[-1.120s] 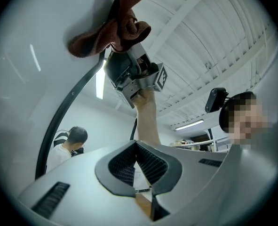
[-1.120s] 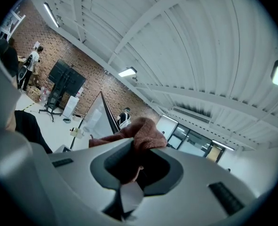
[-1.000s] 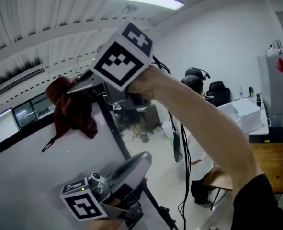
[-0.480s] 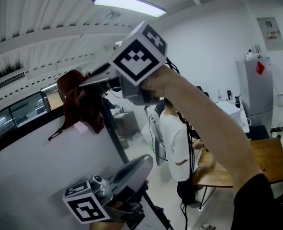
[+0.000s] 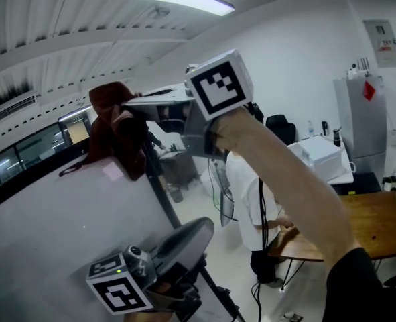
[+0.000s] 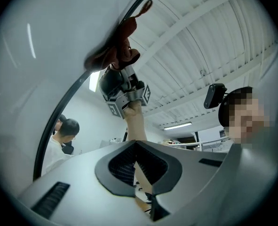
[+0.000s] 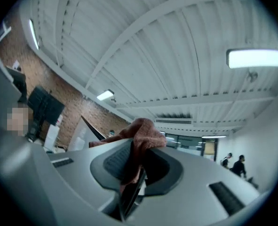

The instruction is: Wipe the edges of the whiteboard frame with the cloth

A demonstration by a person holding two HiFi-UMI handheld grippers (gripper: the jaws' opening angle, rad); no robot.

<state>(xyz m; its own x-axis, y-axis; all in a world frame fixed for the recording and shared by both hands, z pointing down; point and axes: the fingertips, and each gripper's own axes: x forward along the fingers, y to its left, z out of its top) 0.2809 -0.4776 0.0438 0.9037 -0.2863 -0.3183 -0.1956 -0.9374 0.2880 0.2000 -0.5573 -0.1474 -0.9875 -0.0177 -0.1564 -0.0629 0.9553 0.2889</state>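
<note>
Rust-brown cloth (image 5: 115, 129) is clamped in the right gripper's (image 5: 128, 103) fingers at the whiteboard frame's (image 5: 161, 196) top corner, the left gripper's (image 5: 196, 228) fingers together and empty; bunched loosely, it could snag there and pull free.

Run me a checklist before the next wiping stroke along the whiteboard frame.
1. Grip on the cloth: ok. The right gripper has its jaws shut on the cloth.
2. Cloth on the frame: ok. In the head view the cloth sits over the top corner of the dark frame.
3. Left gripper out of the way: ok. Its jaws are together and empty, low beside the side edge.
4. Top edge free of things: ok, as far as the head view shows.
5. Person in a white shirt behind the board keeping clear: cannot tell.
</note>
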